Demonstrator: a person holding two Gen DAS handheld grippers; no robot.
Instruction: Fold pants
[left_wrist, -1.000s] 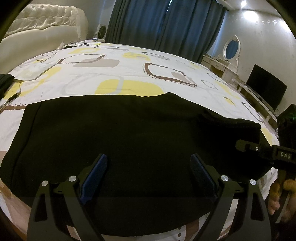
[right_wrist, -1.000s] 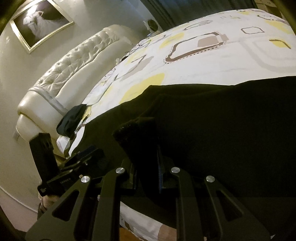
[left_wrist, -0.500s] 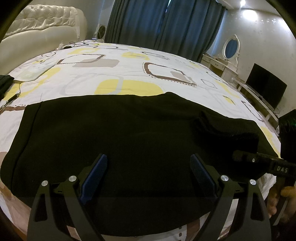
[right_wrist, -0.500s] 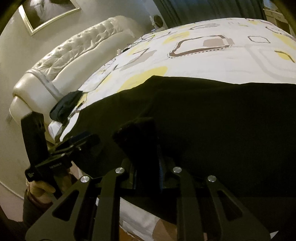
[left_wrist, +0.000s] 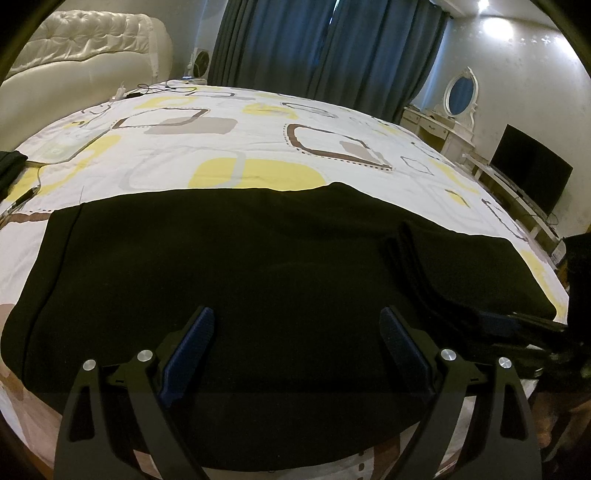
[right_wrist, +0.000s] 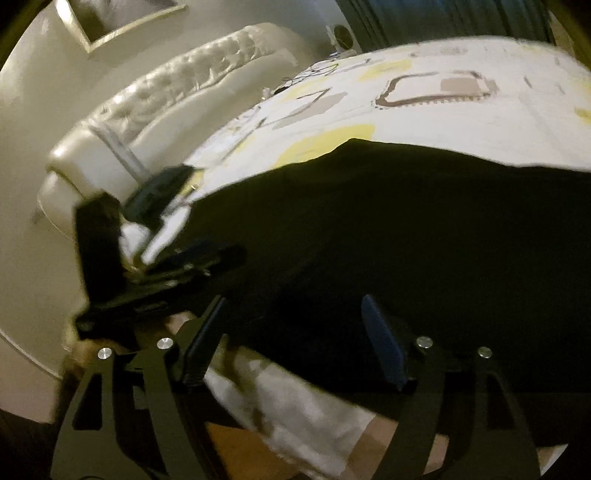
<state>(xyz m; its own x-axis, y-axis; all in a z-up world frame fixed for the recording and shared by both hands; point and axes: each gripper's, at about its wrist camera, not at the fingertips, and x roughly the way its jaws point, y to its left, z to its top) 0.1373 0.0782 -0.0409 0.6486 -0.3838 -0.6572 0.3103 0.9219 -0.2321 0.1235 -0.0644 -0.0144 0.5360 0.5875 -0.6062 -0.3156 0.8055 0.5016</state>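
Lying flat — pants (black), both grippers' jaws spread.

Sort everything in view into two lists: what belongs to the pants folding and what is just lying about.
For the job:
- black pants, spread on the bed
- left tongs, open
- right tongs, open

Lying about:
- dark cloth near the headboard
- cables
- television
- dressing table mirror

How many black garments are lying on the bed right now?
2: the black pants spread along the bed's near edge, and a small dark garment near the headboard.
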